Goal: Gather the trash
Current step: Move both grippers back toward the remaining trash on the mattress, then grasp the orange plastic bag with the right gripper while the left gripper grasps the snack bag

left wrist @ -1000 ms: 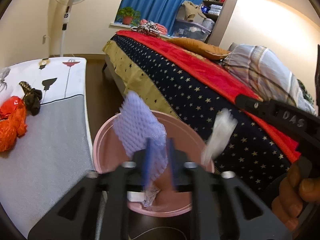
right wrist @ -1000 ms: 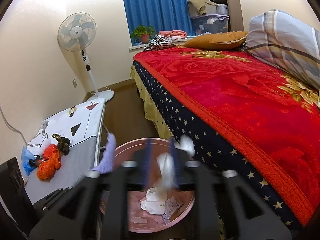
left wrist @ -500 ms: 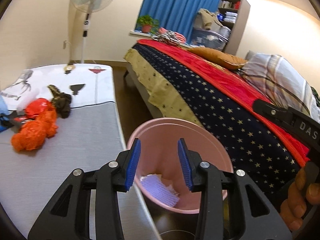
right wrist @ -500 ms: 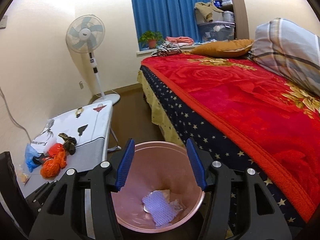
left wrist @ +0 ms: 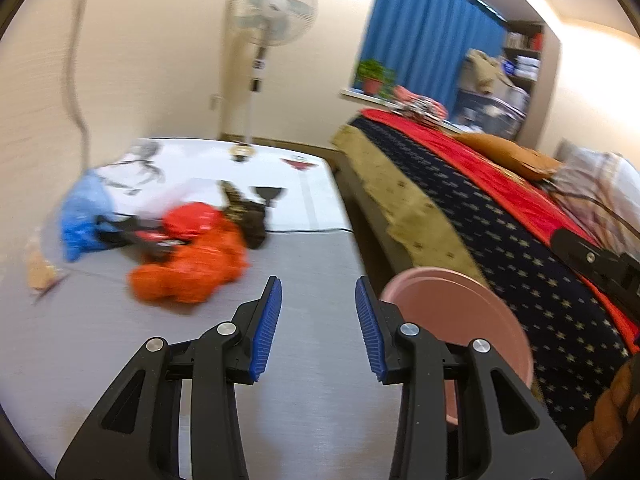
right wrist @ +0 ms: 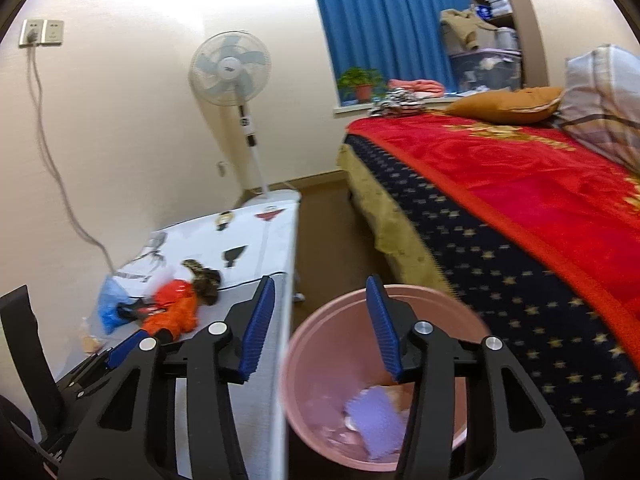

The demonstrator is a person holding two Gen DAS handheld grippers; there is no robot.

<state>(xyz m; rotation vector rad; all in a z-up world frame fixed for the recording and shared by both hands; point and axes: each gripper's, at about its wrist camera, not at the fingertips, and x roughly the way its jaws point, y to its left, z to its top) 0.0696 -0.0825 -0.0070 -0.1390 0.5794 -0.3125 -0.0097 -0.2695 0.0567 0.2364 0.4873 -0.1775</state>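
A pink trash bin (right wrist: 312,364) stands on the floor between the table and the bed; it also shows in the left wrist view (left wrist: 460,300). A purple foam net (right wrist: 376,420) and white scraps lie inside it. On the grey table (left wrist: 312,380) lie an orange bag (left wrist: 192,264), a red wrapper (left wrist: 188,220), a blue bag (left wrist: 80,212) and a dark brown scrap (left wrist: 248,216). My left gripper (left wrist: 318,324) is open and empty above the table, short of the pile. My right gripper (right wrist: 320,328) is open and empty over the bin's left rim.
A bed with a red and star-patterned cover (right wrist: 520,216) runs along the right. A standing fan (right wrist: 232,76) is at the far wall. A grey cable (right wrist: 52,160) hangs from a wall socket. A small tan scrap (left wrist: 40,272) lies at the table's left edge.
Both grippers opened and dropped the purple foam net and white scrap into the bin. Both then swung left, the left one now over the table toward the pile.
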